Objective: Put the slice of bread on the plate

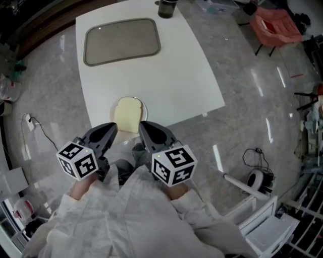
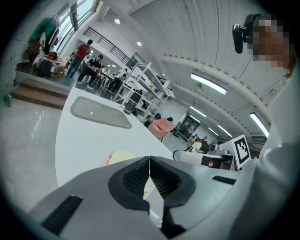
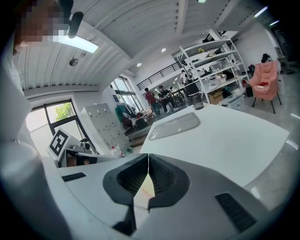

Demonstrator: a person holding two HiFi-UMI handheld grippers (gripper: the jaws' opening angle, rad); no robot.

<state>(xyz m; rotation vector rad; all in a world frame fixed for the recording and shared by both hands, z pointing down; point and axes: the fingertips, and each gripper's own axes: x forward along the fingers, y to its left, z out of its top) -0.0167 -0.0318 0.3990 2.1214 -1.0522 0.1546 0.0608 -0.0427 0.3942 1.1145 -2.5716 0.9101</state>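
A pale yellow slice of bread [image 1: 127, 115] lies on a small white plate [image 1: 145, 107] at the near edge of the white table [image 1: 166, 70]. In the left gripper view the bread [image 2: 118, 157] shows just beyond the jaws. My left gripper [image 1: 112, 128] hangs at the table's near edge, left of the plate, jaws shut on nothing. My right gripper [image 1: 144, 126] sits beside it, right of the plate, also shut and empty. Both jaw tips [image 2: 149, 160] [image 3: 148, 158] meet with no gap.
A grey tray [image 1: 121, 41] lies at the far left of the table, with a dark cup [image 1: 166, 8] at the far edge. A pink chair [image 1: 275, 26] stands on the floor at the far right. Cables and a white stand [image 1: 252, 181] lie on the floor to my right.
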